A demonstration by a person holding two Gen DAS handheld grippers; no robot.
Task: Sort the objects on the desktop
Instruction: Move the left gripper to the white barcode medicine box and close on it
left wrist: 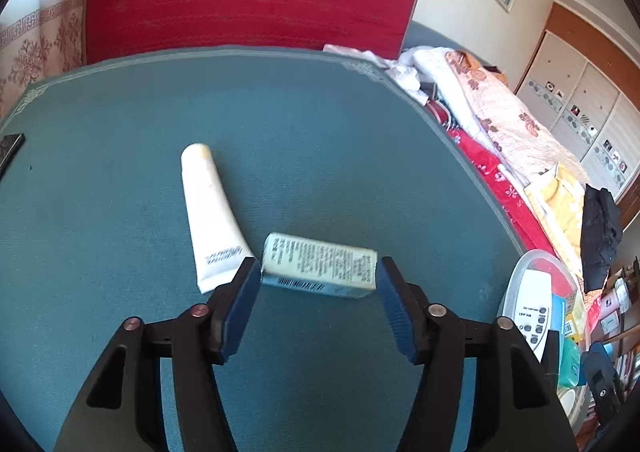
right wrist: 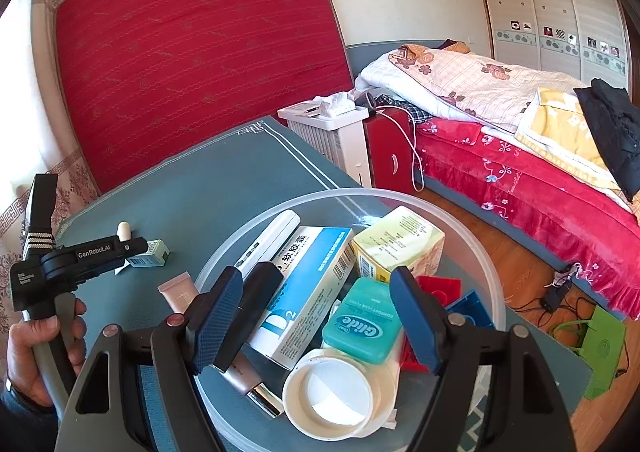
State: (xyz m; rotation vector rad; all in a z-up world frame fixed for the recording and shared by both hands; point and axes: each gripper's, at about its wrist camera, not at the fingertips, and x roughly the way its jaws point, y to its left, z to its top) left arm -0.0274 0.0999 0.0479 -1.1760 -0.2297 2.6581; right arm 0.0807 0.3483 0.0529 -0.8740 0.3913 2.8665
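Bedroom setup: red mattress leaning on the wall, bed off to the side, and a blue-green bench (left wrist: 120,212) carrying the stuff to sort.

Left claw (left wrist: 318,280) is the one doing the work right now. A small pale box (left wrist: 320,266) is lying flat on the bench dead ahead at 12 o'clock, right between the tips. Its long axis is running 9-to-3, straight across the gap, so the claw is lining up on the box's short ends. Left pad looks like it's touching or nearly touching one end; at the right end I can't tell if there's a sliver of gap. So I'm reading it as open around the box, not clamping yet. If it closes like this it's squeezing the box lengthwise, which should be fine for a stiff carton.

A white tube (left wrist: 210,212) is lying just beside it at 10 o'clock, long axis roughly 11-to-5, crimped end nearly touching the left finger. Could get nudged, I guess.

Right claw (right wrist: 316,316) is hanging open and empty over the clear tub (right wrist: 472,236), holding nothing, well apart from the box. So the left hand (right wrist: 44,340) is clearly nearer.

Count on the bench: one box, one white tube, one pink tube (right wrist: 178,292) near the tub, one dark thing at the far left edge (can't tell what). In the tub: two cartons, one floss case, one remote, one white lid, some red and blue bits, plus partly hidden things I'm not counting.
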